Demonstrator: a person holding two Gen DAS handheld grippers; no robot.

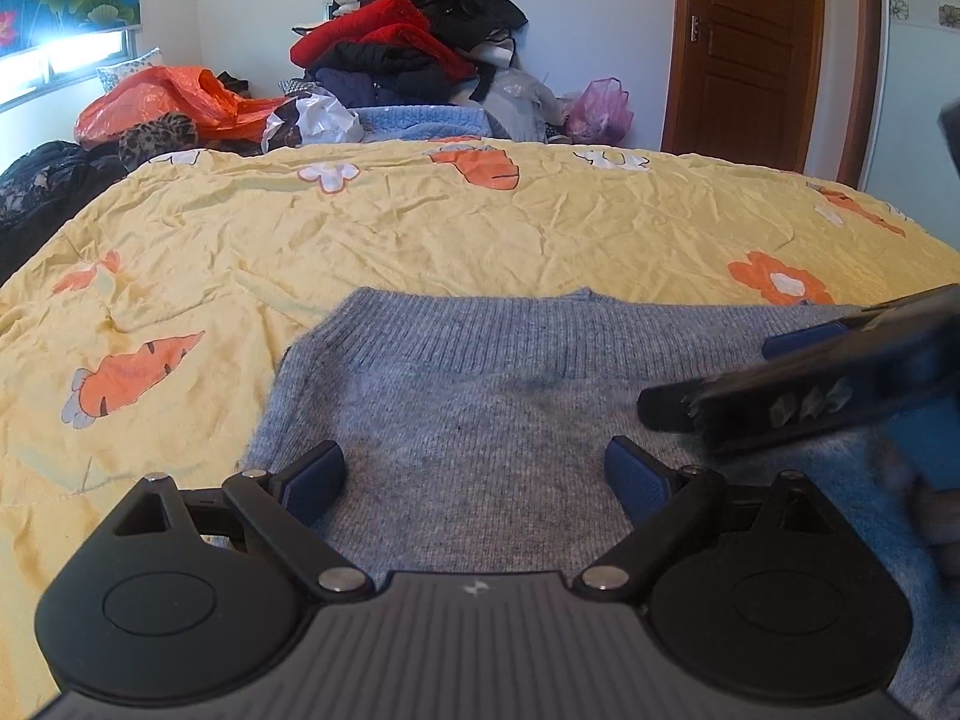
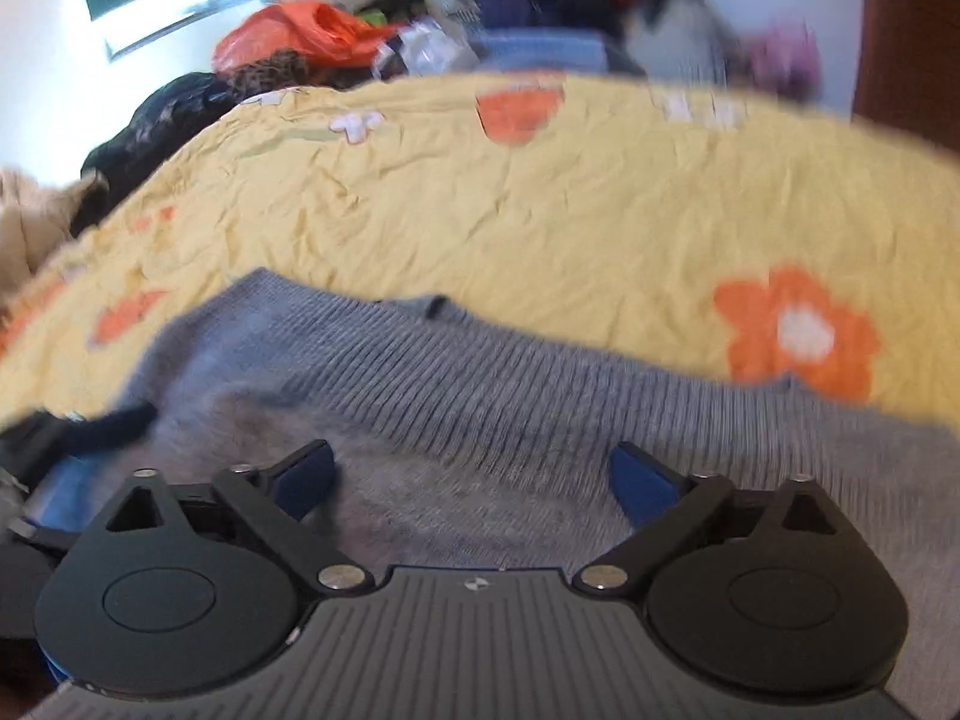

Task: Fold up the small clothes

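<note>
Your left gripper [image 1: 474, 474] and right gripper [image 2: 474, 474] both hover with jaws spread wide, nothing clamped. The grey sweater [image 1: 480, 396] lies flat on the yellow bedspread [image 1: 420, 228], directly beneath and ahead of both.

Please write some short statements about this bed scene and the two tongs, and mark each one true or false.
1. A grey sweater lies on the yellow sheet. True.
2. The left tongs are shut on the sweater. False: their jaws stand wide apart, with nothing clamped.
3. The right tongs are open. True.
4. The sheet is plain, without any print. False: it has orange carrots and flowers.
5. A pile of clothes sits beyond the far edge of the bed. True.
6. The door stands wide open. False: it looks closed.
</note>
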